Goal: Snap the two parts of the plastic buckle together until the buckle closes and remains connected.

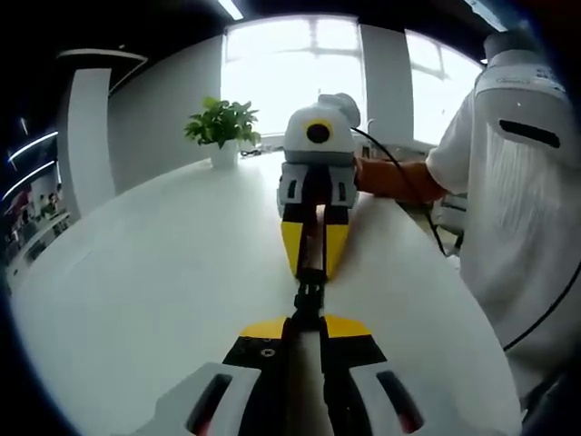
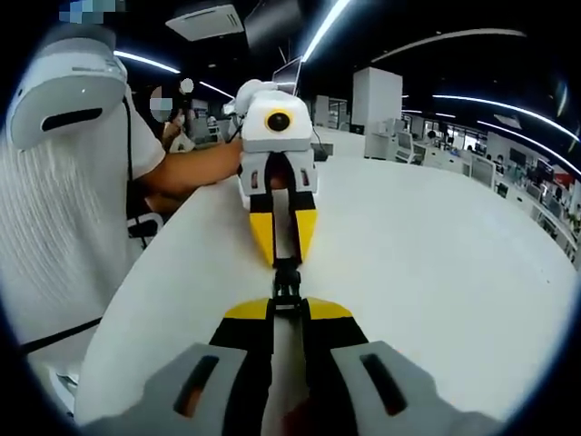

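In the left gripper view, a curved white worktop (image 1: 163,272) is seen, with a white pillar (image 1: 88,136) at the far left and a potted plant (image 1: 222,127) standing at the worktop's far edge before bright windows (image 1: 300,64). At the bottom centre, the left tongs (image 1: 307,329) are seen narrowed on a strap, and just beyond their yellow tips the black plastic buckle (image 1: 309,295) is held above the worktop, between the two pairs of tongs. From the far side the buckle is met by the right tongs (image 1: 313,263), closed narrowly on a dark reddish strap (image 1: 313,238) that runs up between their yellow jaws. Whether the two buckle halves are fully latched cannot be told. To the right, a person's forearm (image 1: 395,180) and white shirt (image 1: 517,209) are seen, with a black cable (image 1: 408,186) across them. In the right gripper view, the white shirt (image 2: 64,236) is seen at the left, with the forearm (image 2: 195,168) reaching to the opposite gripper. At centre, the left tongs (image 2: 283,254) are seen pointing down the view, narrowed on their strap, with the buckle (image 2: 287,283) held between them and the right tongs (image 2: 289,313) at the bottom, which are likewise closed narrowly. The worktop (image 2: 436,272) spreads out to the right, and an office with desks (image 2: 454,154) and ceiling light strips (image 2: 481,95) is seen beyond.
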Tool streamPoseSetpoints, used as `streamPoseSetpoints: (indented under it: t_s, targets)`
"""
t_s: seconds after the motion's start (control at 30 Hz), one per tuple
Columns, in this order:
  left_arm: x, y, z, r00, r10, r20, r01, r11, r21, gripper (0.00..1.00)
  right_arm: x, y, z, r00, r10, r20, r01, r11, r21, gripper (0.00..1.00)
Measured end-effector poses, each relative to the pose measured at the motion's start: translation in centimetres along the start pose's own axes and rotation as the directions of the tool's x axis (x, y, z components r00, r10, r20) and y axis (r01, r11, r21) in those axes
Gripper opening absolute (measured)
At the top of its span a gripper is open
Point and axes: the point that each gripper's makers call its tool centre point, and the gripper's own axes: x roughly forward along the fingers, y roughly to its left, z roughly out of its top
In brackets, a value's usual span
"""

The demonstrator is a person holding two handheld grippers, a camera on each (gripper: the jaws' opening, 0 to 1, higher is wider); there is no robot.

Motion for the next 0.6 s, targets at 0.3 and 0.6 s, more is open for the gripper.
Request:
streamPoseSetpoints:
  t_s: [0.3,0.6]
  targets:
    - [0.14,-0.03,0.03,1.0,0.004,-0.007,-0.004,1.0,-0.008,0.12,0.13,-0.2,-0.08,1.0,0.001,-0.007,-0.001,1.0,-0.007,0.12]
    - [0.24,-0.08,0.08,1.0,0.009,-0.018,-0.009,1.0,-0.003,0.11,0.18,-0.27,-0.06,0.999,0.03,-0.014,-0.03,1.0,0.003,0.12]
